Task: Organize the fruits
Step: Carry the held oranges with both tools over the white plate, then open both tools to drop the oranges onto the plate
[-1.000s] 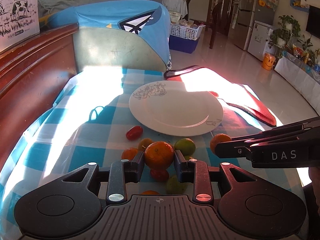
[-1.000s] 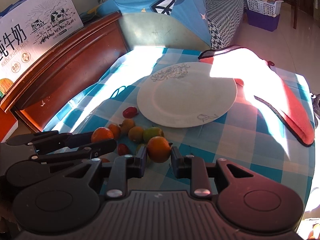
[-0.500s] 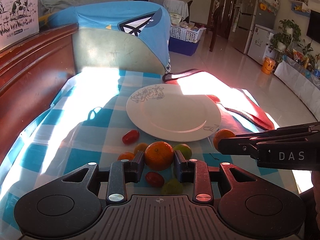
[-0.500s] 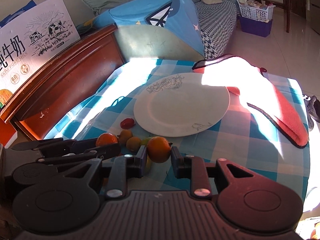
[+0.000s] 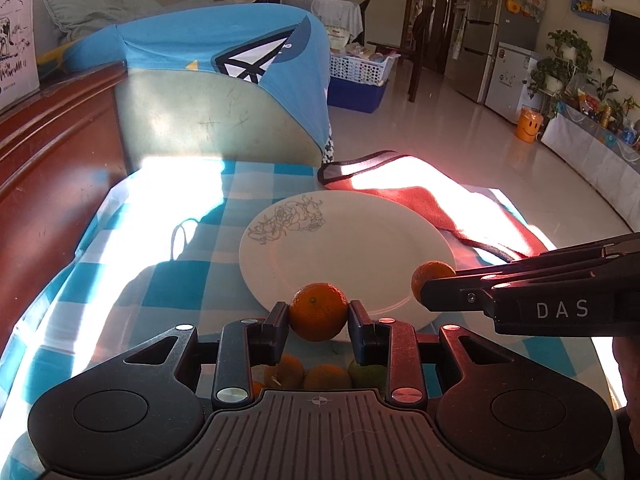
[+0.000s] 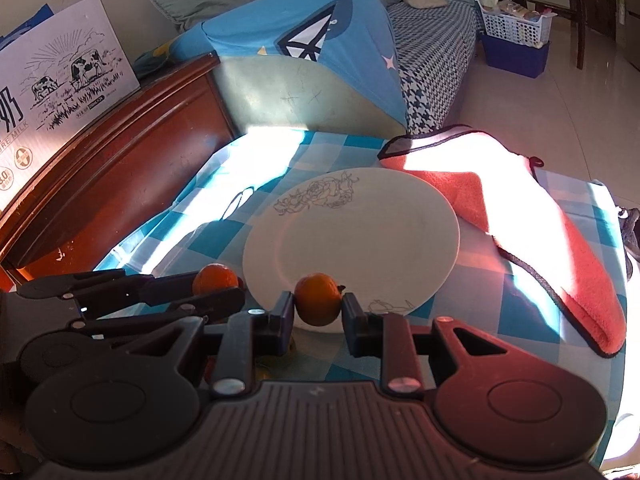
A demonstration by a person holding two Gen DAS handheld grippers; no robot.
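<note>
Both grippers have advanced toward the white plate since the earlier frames, and the loose fruit pile that lay ahead of the fingers then now sits beneath the left gripper's body.

Left gripper: its jaws are clamped on a mandarin, one pad on each side. The fruit hangs over the plate's near rim. In the right wrist view this gripper enters from the left edge, with its mandarin just beside the plate's left rim.

Right gripper: its jaws are pressed against a second mandarin, which has a small stem on its right side. The fruit sits over the near rim of the plate. In the left wrist view this gripper enters from the right, marked "DAS", with the fruit at its tip, at the plate's right rim.

Remaining fruit: two orange pieces and a green one lie on the blue checked tablecloth, seen through the gap under the left gripper's fingers.

The plate carries a line-drawn flower on its far rim and holds no fruit on its surface. A red cloth with dark trim lies just right of the plate, in strong sunlight.
</note>
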